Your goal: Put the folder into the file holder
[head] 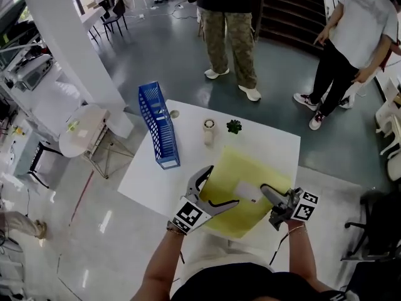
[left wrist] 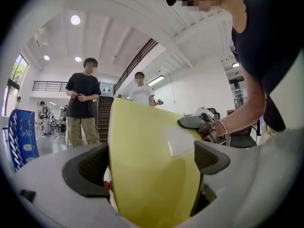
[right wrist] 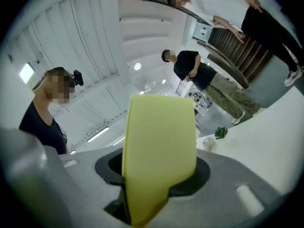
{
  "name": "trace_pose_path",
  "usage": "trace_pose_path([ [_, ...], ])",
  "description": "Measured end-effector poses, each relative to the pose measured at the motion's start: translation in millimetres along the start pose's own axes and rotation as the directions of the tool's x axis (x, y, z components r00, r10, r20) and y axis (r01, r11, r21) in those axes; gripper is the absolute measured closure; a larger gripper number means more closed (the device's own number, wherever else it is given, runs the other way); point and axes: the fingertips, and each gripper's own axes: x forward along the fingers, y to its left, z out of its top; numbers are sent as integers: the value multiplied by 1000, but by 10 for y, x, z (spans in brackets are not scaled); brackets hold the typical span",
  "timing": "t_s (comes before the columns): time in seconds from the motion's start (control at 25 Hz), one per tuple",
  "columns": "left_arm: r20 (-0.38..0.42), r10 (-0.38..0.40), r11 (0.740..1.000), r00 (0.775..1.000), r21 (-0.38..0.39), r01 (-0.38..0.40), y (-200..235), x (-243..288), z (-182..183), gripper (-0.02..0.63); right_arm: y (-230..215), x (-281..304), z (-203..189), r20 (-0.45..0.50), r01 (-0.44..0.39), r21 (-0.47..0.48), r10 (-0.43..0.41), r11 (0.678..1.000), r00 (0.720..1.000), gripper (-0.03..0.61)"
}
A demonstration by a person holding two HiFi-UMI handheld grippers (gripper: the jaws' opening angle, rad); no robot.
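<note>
A yellow folder (head: 245, 171) lies on the white table (head: 156, 184), its near edge raised. My left gripper (head: 222, 185) stands open at the folder's near left edge, the sheet passing between its wide jaws (left wrist: 149, 160) without being pinched. My right gripper (head: 268, 196) is at the folder's near right edge, shut on it; in the right gripper view the yellow folder (right wrist: 159, 141) fills the gap between the pads (right wrist: 202, 172). The blue file holder (head: 158, 130) stands upright at the table's far left, apart from both grippers, and shows at the left gripper view's left edge (left wrist: 20, 137).
A small cup (head: 208, 130), a little green plant (head: 234, 126) and a small disc (head: 174, 113) sit at the table's far side. Two people (head: 229, 24) stand on the floor beyond. A round white side table (head: 81, 130) is off to the left.
</note>
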Motion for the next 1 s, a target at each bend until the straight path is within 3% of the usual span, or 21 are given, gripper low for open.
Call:
trace_pose_path([
  [0.24,12,-2,1000,1000,8,1,-201,-227,111,57,329,-77,-71,-3,-25,-25,25,999,1000,407],
  [0.48,-14,40,998,999,-42,-40,-230,-430,23,57,587,18,-154,-77,-41,-155,29,987,997,420],
  [0.6,2,63,993,998,-104,-63,-191,-581,11,57,638,149,-208,-104,-67,-160,50,985,993,422],
  [0.84,-8,104,984,995,-142,-104,-1,-918,-83,62,780,450,-105,-72,-92,-136,83,986,994,423],
  [0.92,19,128,977,992,-174,-123,134,-1063,-87,101,831,573,-33,-62,-86,-149,78,985,995,423],
  [1.0,38,155,971,987,-192,-145,276,-1219,-90,182,910,701,21,-63,-81,-178,70,981,996,423],
])
